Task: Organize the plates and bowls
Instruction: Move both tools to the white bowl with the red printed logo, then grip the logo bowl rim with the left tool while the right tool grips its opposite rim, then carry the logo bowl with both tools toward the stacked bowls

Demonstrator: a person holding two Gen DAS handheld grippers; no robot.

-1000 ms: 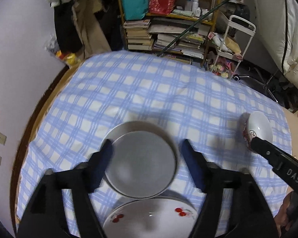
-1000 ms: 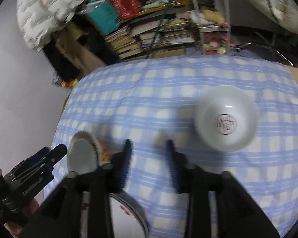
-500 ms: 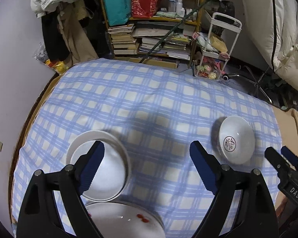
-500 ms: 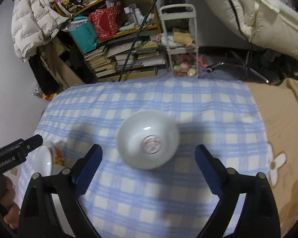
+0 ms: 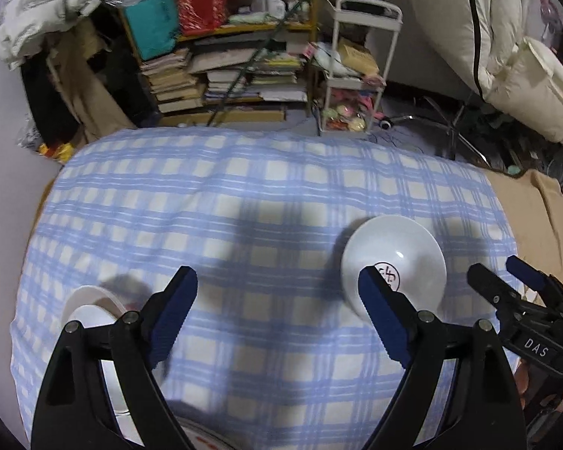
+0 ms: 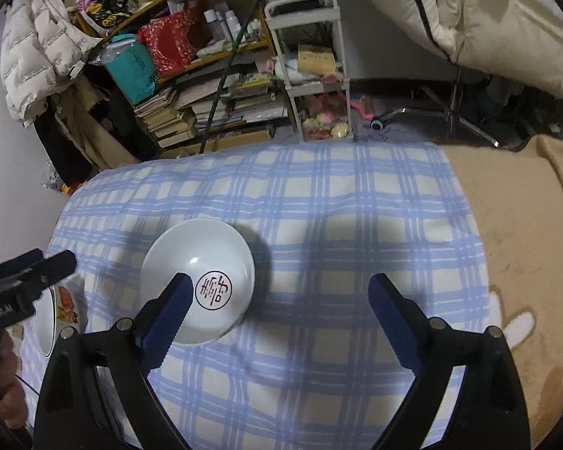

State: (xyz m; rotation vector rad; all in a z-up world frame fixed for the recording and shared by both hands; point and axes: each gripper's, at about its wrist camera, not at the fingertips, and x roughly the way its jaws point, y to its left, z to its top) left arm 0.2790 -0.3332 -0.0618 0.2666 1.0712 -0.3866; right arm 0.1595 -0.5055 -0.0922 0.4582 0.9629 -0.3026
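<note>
Blue-and-cream checked cloth [image 5: 266,202] covers the surface before us, with a crowded bookshelf [image 5: 221,71] and a small white trolley [image 5: 356,75] standing behind it on the floor. We hold the left gripper [image 5: 277,315] above the cloth with its jaws spread wide and nothing between the blue pads. Our right gripper [image 6: 277,307] hangs likewise over the cloth, jaws standing wide apart and empty.

A white bowl [image 6: 198,281] lies upside down on the cloth, its base ring showing a red circular mark. In the right wrist view it sits behind the left finger of our right gripper, which overlaps its near edge; whether the pad touches it we cannot tell. In the left wrist view the same bowl lies behind the right finger of the left gripper, and the right gripper shows at the frame's right edge, just beside it.

White plates [image 5: 90,307] rest at the cloth's near left corner, partly hidden by the left gripper's finger. A tan blanket [image 6: 521,225] adjoins the cloth on the right.
</note>
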